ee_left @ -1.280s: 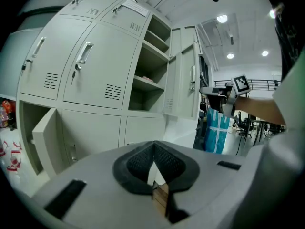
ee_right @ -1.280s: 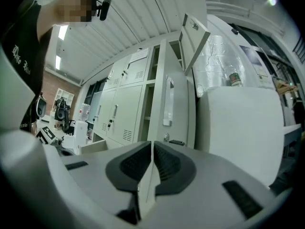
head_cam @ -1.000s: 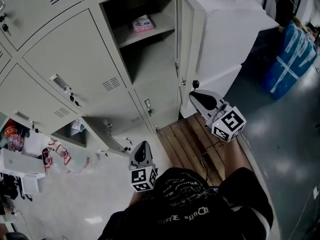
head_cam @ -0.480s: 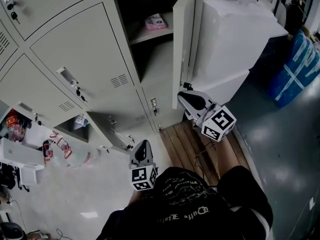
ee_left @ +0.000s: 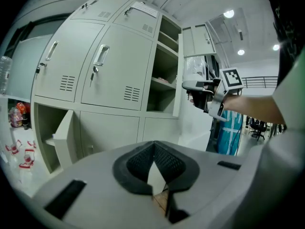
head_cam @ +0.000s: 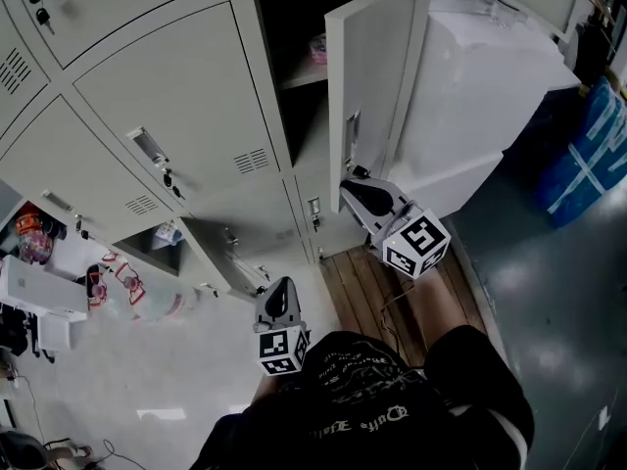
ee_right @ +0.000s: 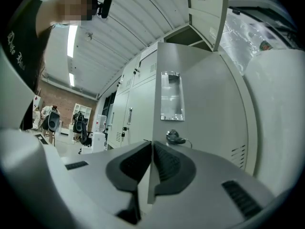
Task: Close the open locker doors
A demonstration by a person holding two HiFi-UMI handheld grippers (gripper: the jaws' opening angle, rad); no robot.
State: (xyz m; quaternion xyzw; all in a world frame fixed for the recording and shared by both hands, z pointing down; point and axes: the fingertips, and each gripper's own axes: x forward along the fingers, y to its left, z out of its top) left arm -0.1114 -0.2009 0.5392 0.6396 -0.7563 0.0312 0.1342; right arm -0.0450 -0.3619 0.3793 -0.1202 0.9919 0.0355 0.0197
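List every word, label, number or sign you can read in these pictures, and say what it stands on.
Nothing reads clearly.
Black shirt: pale ornate lettering, upside down, too blurred to read.
Pink packet in the open locker: print too small.
Marker cube: square patterns only, no words.

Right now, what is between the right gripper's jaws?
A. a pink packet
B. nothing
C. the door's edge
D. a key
C: in the right gripper view, the thin edge of the open door runs straight between the pads of the right gripper, which are closed on it.
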